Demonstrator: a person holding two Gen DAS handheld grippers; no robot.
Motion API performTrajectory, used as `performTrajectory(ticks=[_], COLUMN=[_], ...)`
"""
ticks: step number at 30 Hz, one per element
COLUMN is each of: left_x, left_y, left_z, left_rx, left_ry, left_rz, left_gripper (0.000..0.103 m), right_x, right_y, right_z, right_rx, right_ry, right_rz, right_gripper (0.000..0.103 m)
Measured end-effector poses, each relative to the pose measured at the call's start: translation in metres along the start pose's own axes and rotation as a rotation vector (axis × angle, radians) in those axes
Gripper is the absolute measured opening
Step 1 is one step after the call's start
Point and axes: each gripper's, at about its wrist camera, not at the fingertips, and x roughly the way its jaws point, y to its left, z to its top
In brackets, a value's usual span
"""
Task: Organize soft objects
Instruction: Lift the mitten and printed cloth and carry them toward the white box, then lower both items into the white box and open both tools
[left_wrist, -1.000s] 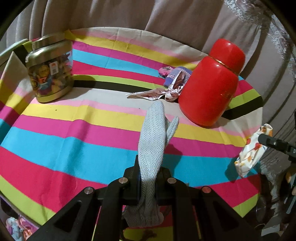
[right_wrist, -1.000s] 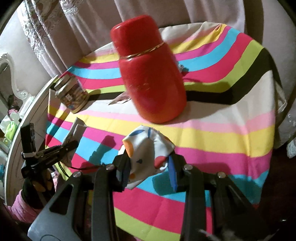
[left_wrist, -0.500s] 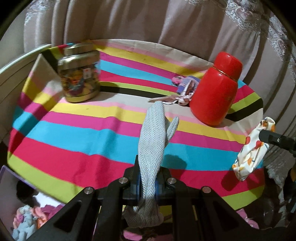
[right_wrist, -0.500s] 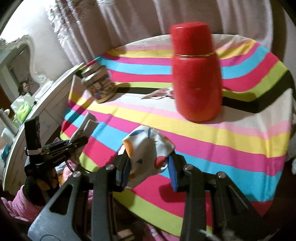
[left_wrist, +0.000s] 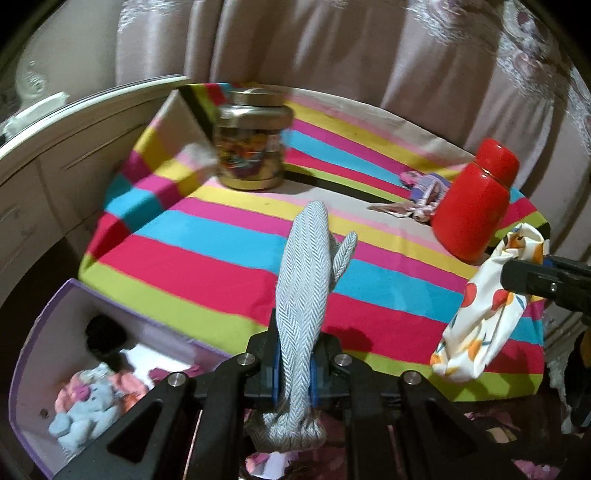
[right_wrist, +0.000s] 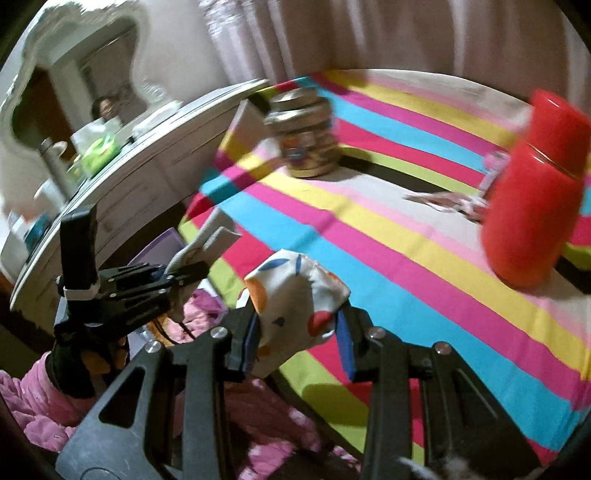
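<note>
My left gripper (left_wrist: 293, 365) is shut on a grey herringbone mitten (left_wrist: 306, 266), which stands up between its pads above the near edge of the striped table (left_wrist: 221, 258). In the right wrist view the left gripper (right_wrist: 184, 273) and the mitten (right_wrist: 212, 236) appear at the left. My right gripper (right_wrist: 299, 332) is shut on a white fruit-print cloth (right_wrist: 291, 291). From the left wrist view, that cloth (left_wrist: 484, 314) hangs from the right gripper (left_wrist: 528, 273) by the table's right edge. A purple-walled box (left_wrist: 37, 350) with soft toys (left_wrist: 88, 402) sits low at the left.
A red bottle (left_wrist: 476, 206) stands at the table's right, with crumpled small fabric pieces (left_wrist: 417, 195) beside it. A gold-lidded jar (left_wrist: 251, 144) stands at the back left. A white dresser (right_wrist: 122, 177) and mirror lie left of the table, and curtains hang behind.
Both grippers have pulled back from the table toward its near left edge, each keeping its item. The purple box has come into view, and the right gripper has rolled.
</note>
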Motion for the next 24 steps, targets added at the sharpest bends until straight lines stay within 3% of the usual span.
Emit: performTrajectory(ticks=[11,24], left_x=[-0.025,-0.042], left_y=[0.048,0.125], left_z=[-0.022,-0.058], left_rx=[-0.093,-0.256], left_ry=[-0.01,0.016], left_rz=[0.095,0.239], left_gripper=[0.012,0.012], right_x=[0.052,0.097], right_y=[0.074,0.142], right_z=[0.007,0.013], right_rx=[-0.164,-0.304], right_ry=[0.096,0.139], right_rz=[0.124,0.174], right_gripper=[0.041,0.041])
